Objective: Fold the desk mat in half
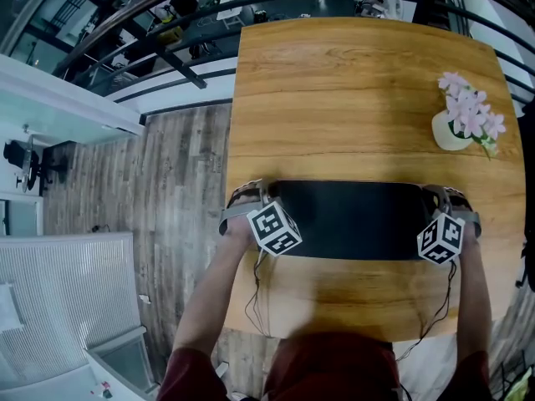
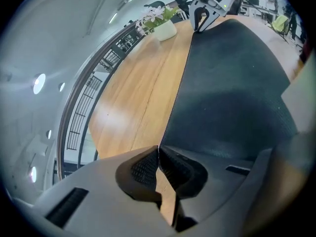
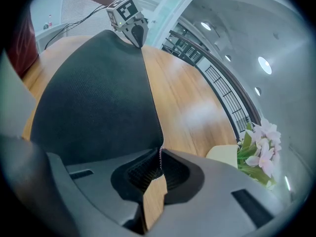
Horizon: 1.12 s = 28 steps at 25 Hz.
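A black desk mat [image 1: 351, 220] lies across the near part of the wooden table [image 1: 334, 98]. My left gripper [image 1: 248, 195] is shut on its left corner, and the mat's edge [image 2: 180, 90] sits pinched between the ribbed pads [image 2: 145, 168]. My right gripper [image 1: 445, 195] is shut on the opposite corner, and the thin edge [image 3: 157, 127] enters its jaws there. The held edge runs straight from one gripper to the other, with bare wood beyond it. Each gripper shows in the other's view: the right gripper [image 2: 200, 21] and the left gripper [image 3: 136, 33]. The mat [image 3: 94, 98] bulges slightly between them.
A white vase of pink flowers [image 1: 460, 124] stands at the table's far right, also seen as the vase [image 2: 163, 28] and the flowers [image 3: 259, 144]. The table's left edge [image 1: 232, 140] drops to a wooden floor. Railings run behind the table.
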Each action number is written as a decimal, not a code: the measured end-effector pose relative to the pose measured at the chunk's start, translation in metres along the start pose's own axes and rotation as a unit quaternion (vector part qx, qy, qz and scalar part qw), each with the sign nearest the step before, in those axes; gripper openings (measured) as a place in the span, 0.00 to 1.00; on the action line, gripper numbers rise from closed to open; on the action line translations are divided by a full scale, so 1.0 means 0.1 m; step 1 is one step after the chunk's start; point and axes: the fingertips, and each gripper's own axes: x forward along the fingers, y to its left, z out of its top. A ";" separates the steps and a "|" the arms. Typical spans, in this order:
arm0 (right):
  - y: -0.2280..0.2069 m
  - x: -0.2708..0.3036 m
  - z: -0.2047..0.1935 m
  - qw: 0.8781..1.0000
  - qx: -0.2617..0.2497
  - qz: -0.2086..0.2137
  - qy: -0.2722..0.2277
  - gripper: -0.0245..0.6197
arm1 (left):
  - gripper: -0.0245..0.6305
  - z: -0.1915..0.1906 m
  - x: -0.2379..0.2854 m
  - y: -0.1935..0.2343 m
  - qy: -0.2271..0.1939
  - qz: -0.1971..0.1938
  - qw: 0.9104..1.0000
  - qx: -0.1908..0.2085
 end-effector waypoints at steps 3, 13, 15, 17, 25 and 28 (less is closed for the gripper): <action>0.00 0.00 0.02 1.000 -0.003 0.000 0.001 0.09 | 0.07 -0.02 0.01 0.00 0.000 0.007 1.000 0.009; -0.03 0.00 0.00 1.000 0.009 -0.013 0.000 0.13 | 0.08 -0.01 0.02 0.00 0.003 0.022 1.000 0.008; -0.05 0.00 0.01 1.000 0.014 -0.016 -0.001 0.14 | 0.08 -0.02 0.01 0.02 0.004 0.026 1.000 0.002; -0.06 -0.02 0.01 1.000 0.019 -0.020 -0.001 0.15 | 0.08 -0.03 0.00 0.04 0.007 0.033 0.999 0.003; -0.09 -0.05 0.01 0.999 0.038 -0.029 0.001 0.19 | 0.08 -0.14 -0.06 0.11 0.010 0.051 0.999 -0.014; -0.10 -0.06 0.00 0.999 0.047 -0.028 0.000 0.20 | 0.08 -0.16 -0.11 0.15 0.005 0.058 0.998 -0.027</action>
